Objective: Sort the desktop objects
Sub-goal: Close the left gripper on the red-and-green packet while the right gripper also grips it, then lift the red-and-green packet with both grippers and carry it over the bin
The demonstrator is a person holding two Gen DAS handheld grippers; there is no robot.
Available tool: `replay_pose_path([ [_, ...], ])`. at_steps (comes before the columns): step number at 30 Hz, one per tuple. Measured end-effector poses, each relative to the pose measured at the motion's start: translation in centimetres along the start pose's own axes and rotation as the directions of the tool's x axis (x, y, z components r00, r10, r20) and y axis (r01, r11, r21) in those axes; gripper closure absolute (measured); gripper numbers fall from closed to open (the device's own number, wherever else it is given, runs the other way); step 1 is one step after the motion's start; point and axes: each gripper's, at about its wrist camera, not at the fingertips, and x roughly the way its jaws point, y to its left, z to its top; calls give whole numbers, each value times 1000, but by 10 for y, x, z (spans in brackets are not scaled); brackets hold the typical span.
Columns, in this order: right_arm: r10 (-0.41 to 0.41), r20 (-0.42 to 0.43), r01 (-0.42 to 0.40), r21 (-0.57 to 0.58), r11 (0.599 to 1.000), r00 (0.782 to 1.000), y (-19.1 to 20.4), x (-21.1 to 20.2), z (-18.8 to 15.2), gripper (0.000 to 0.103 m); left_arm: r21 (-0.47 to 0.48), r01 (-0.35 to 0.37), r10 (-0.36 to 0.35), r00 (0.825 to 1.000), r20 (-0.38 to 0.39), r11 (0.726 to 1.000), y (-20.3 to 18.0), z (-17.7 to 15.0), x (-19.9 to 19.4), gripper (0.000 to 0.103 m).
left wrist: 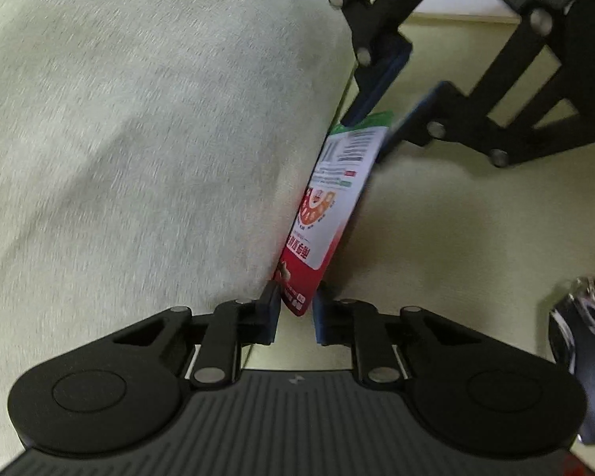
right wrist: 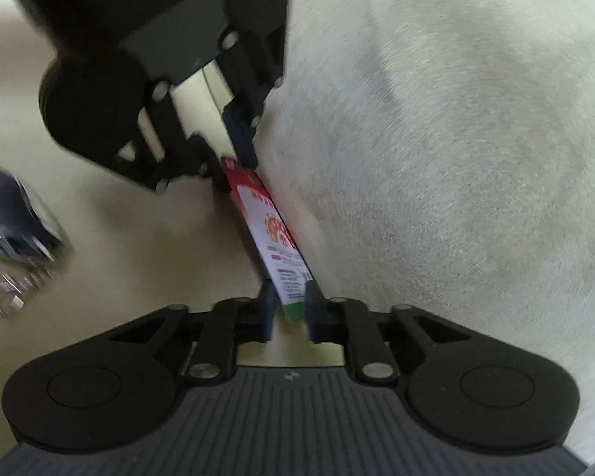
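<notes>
Your left gripper [left wrist: 296,311] pinches the red end of a flat packet [left wrist: 333,206], held on edge against pale cloth [left wrist: 139,139]; your right gripper [right wrist: 289,309] clamps its green end. Off aside, dark mouse [right wrist: 8,214] lies on the desk [left wrist: 456,238].

The left gripper [left wrist: 296,311] is built of matte black plastic; two round domed housings are set at either side of a ribbed grey centre plate, on which a small pale mark is printed; angular linkage arms are pinned with silver round-headed screws; the fingers [left wrist: 271,313] are faced with dark blue pads. The right gripper [right wrist: 289,309] is made alike: black links, silver screws, blue-padded fingers [right wrist: 315,311], ribbed grey plate.
</notes>
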Motion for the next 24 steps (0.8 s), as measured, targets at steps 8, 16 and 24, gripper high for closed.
replay_pose_path([
  [8,-110,-34,103,-166,981,993,22,18,3,92,29,-41,41,999,-27,999,-2,12,14,88],
  [16,-77,13,78,-92,993,997,12,-8,3,91,-39,-13,14,1000,16,999,14,10,-6,98],
  [24,-47,43,49,-47,998,998,14,-61,4,91,-84,22,-17,998,58,996,18,11,-51,99],
])
